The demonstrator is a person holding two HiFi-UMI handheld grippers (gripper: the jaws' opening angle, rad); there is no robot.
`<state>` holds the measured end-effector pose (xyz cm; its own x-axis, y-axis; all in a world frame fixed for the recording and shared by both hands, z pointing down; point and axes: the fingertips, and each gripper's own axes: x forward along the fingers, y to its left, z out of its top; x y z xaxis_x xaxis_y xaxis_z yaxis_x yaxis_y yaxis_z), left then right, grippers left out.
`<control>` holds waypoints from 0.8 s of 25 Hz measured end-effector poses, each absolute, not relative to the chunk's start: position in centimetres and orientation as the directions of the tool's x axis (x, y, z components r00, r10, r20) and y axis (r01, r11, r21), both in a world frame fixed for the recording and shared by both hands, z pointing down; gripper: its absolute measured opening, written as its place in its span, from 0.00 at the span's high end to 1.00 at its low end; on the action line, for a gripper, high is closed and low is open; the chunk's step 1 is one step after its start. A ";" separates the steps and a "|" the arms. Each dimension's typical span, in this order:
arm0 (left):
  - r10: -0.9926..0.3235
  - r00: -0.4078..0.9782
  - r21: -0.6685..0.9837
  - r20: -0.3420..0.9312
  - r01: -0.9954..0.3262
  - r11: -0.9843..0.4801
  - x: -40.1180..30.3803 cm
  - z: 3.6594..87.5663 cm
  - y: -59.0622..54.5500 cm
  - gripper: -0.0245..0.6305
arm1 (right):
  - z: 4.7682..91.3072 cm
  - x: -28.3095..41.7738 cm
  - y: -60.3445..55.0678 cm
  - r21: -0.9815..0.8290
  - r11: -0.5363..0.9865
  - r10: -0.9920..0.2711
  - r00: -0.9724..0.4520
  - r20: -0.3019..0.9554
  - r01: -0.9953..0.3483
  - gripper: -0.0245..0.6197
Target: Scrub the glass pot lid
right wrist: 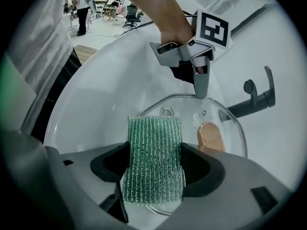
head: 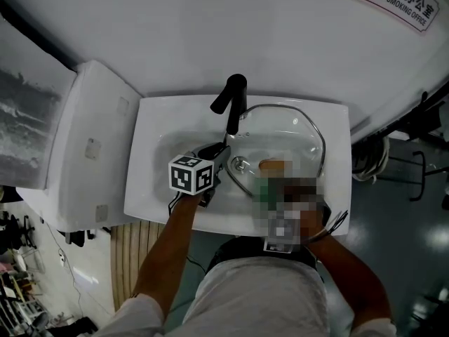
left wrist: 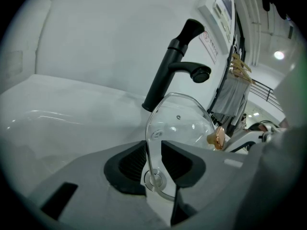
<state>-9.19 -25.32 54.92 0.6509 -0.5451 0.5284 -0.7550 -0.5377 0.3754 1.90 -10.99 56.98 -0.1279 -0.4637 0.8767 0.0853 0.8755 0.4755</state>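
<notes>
The glass pot lid [head: 280,140] lies tilted in the white sink [head: 156,112], with its copper-coloured knob [head: 275,165] facing up. My left gripper [head: 223,159] is shut on the lid's near left rim. In the left gripper view the glass edge [left wrist: 149,143] runs straight between the pads. My right gripper [right wrist: 154,169] is shut on a green scrub sponge [right wrist: 154,159] and hovers over the lid [right wrist: 225,133], close beside the knob [right wrist: 209,137]. In the head view a mosaic patch hides most of the right gripper, and only the sponge [head: 266,190] shows.
A black faucet [head: 233,100] rises at the back of the basin, just behind the lid. The drain [head: 240,164] sits under the lid. A white boxy unit [head: 91,153] stands left of the sink. Wooden slats [head: 137,251] cover the floor below it.
</notes>
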 end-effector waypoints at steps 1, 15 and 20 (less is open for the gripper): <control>-0.545 0.650 0.375 0.529 -0.755 -0.537 -9.2 54.9 -25.3 0.80 | 57.2 1.6 -10.9 0.476 0.874 -0.463 -0.126 0.877 0.099 0.45; -0.541 0.652 0.373 0.531 -0.753 -0.542 -9.2 55.0 -25.3 0.80 | 58.4 2.1 -10.8 0.434 0.862 -0.421 -0.107 0.901 0.261 0.45; -0.539 0.654 0.375 0.530 -0.752 -0.543 -9.2 55.0 -25.3 0.80 | 58.1 4.5 -10.5 0.412 0.855 -0.406 -0.088 0.910 0.315 0.45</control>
